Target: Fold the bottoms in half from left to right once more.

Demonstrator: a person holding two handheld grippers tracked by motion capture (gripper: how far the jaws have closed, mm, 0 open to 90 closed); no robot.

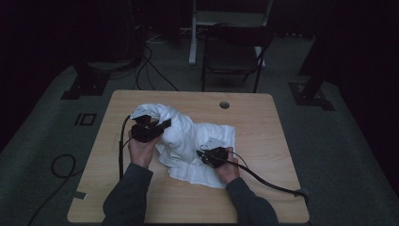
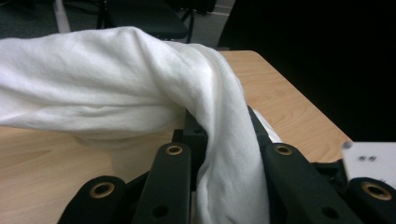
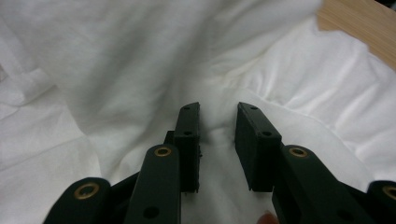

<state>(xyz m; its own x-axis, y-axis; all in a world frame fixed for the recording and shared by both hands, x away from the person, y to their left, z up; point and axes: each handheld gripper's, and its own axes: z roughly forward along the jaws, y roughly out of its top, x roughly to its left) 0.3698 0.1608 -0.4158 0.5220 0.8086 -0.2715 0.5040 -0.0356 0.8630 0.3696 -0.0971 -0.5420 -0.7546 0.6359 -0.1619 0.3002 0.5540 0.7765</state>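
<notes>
Two claws, one white cloth (image 1: 188,141), wooden counter (image 1: 263,188).
Cloth lies bunched at mid-counter, one end lifted. Left claw (image 1: 162,126): closed on a raised fold, fabric draped over and between its jaws in the left gripper view. Right claw (image 3: 217,140): jaws parted, nothing clamped, tips resting on cloth near the front edge of the heap. Handling note: the right claw probably needs to close on a single layer at an edge or corner, then draw away from the left to spread the cloth flat. Not legible: the cloth's edges and corners among the folds; the left pads, covered by fabric; dark surroundings beyond the counter.
</notes>
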